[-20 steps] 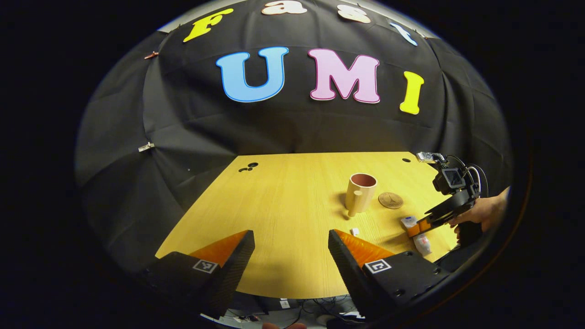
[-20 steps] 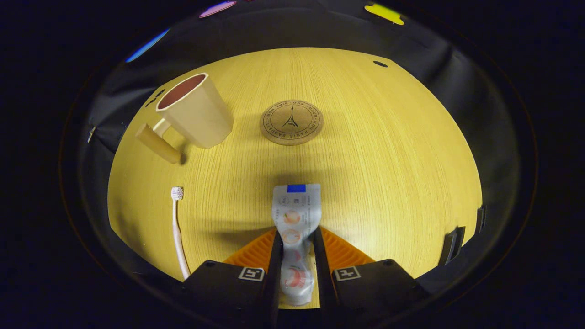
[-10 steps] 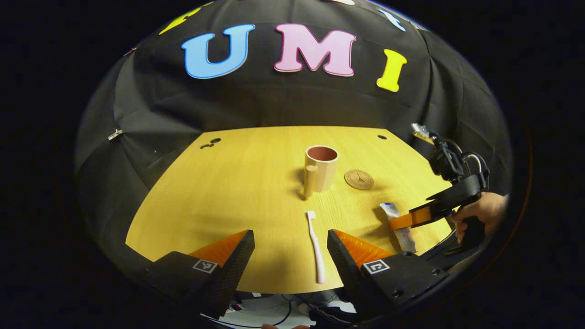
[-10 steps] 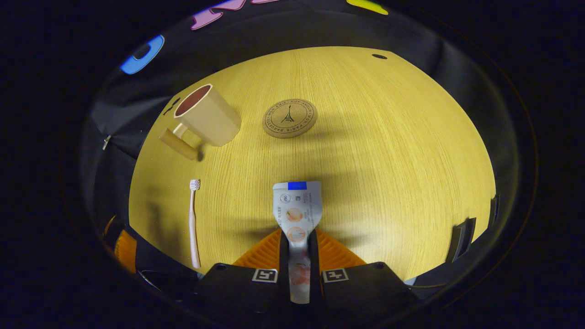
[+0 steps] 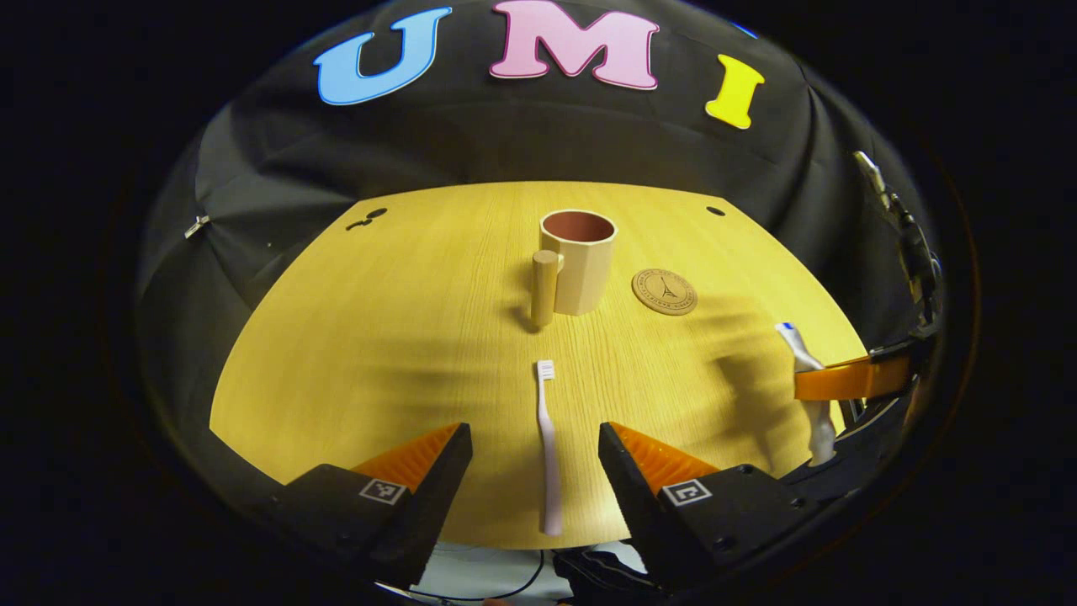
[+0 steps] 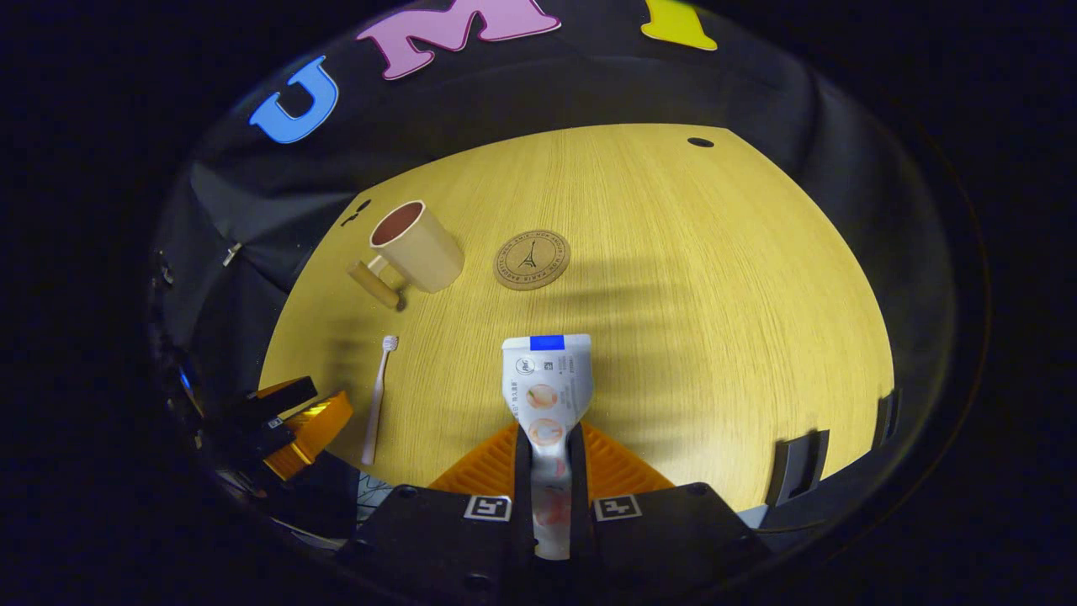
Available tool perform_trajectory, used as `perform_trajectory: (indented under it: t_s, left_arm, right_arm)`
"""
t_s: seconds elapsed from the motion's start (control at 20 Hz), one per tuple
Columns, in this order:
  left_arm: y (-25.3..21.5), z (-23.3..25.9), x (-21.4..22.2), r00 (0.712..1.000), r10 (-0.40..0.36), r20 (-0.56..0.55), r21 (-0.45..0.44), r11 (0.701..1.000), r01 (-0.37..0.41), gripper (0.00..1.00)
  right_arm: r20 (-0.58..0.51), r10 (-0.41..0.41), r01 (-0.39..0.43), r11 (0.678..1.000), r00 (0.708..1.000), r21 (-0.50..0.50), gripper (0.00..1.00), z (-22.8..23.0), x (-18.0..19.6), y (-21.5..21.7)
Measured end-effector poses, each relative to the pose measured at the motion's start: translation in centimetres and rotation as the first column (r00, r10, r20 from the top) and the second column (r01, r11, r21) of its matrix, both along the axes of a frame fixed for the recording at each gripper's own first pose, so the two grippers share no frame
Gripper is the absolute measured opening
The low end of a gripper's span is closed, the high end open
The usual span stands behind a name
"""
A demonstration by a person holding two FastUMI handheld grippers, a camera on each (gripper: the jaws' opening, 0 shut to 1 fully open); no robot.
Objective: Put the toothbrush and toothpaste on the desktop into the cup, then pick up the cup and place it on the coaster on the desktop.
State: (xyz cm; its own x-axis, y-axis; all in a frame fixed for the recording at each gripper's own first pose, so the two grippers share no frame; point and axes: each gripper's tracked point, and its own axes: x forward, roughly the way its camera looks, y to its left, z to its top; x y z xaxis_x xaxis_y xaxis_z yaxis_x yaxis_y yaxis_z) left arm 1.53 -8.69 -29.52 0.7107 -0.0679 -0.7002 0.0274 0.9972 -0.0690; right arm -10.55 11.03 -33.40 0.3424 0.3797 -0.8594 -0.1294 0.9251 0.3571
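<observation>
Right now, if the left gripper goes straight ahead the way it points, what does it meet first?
The toothbrush: it lies on the desktop between the open left gripper fingers. Farther along that line stands the cup. Height above the desktop is unclear, so it may pass over the toothbrush.

You worked over a desktop (image 5: 404, 337) of pale wood-look laminate, its fine straight grain smooth and faintly sheened under the light. The cup (image 5: 577, 261) looked like matt plastic, smooth outside and in. The coaster (image 5: 665, 291) looked like cork or pressed board, dull, with a printed face. The toothbrush (image 5: 547, 446) was smooth plastic with a slight gloss, its bristles fine and matt. The toothpaste (image 6: 547, 383) you held was a soft, glossy printed tube, creased where it was pinched. The wall (image 5: 252, 185) behind was matt black cloth, wrinkled and folded.
</observation>
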Motion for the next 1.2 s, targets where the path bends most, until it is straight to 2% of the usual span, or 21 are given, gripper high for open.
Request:
perform_trajectory:
  t_s: [0.3,0.6,0.7,0.75,0.85,0.9,0.95,1.05,1.2]
  left_arm:
    - [-0.5,-2.7,1.5,0.995,0.022,-0.097,0.019,1.000,-0.020,0.90]
    - [-1.1,-5.6,1.9,0.972,0.026,-0.233,0.035,0.999,-0.018,0.84]
    - [-1.6,-5.6,2.3,0.968,0.029,-0.248,0.013,1.000,-0.027,0.83]
    - [-1.6,-5.7,2.1,0.963,0.029,-0.268,0.012,1.000,-0.027,0.78]
    - [-1.8,-5.9,2.3,0.959,0.019,-0.284,0.018,1.000,-0.015,0.79]
    - [-1.8,-6.0,2.4,0.957,0.020,-0.291,0.017,1.000,-0.016,0.86]
    - [-1.8,-5.8,2.4,0.954,0.026,-0.298,0.013,1.000,-0.023,0.77]
    - [-2.0,-6.0,2.5,0.952,0.019,-0.305,0.012,1.000,-0.016,0.72]
    - [-2.6,-5.7,3.0,0.961,-0.016,-0.274,0.015,1.000,0.020,0.43]
  right_arm:
    - [0.025,-0.019,0.019,1.000,1.000,-0.003,0.20,0.8,0.7,-3.1]
    - [0.032,-0.056,0.056,0.998,0.998,-0.006,0.21,0.5,1.3,-5.4]
    - [0.032,-0.069,0.069,0.998,0.997,-0.006,0.21,0.4,1.4,-5.9]
    - [0.033,-0.073,0.073,0.997,0.997,-0.007,0.20,0.4,1.5,-6.0]
    - [0.034,-0.083,0.083,0.997,0.996,-0.002,0.20,0.4,1.6,-6.2]
    - [0.033,-0.091,0.091,0.996,0.995,0.004,0.21,0.4,1.7,-6.1]
    - [0.032,-0.100,0.100,0.995,0.994,0.010,0.20,0.5,1.7,-6.1]
    - [0.034,-0.113,0.113,0.993,0.993,0.023,0.21,0.7,1.8,-6.1]
    - [0.047,-0.128,0.127,0.991,0.991,0.033,0.20,1.1,2.1,-6.2]
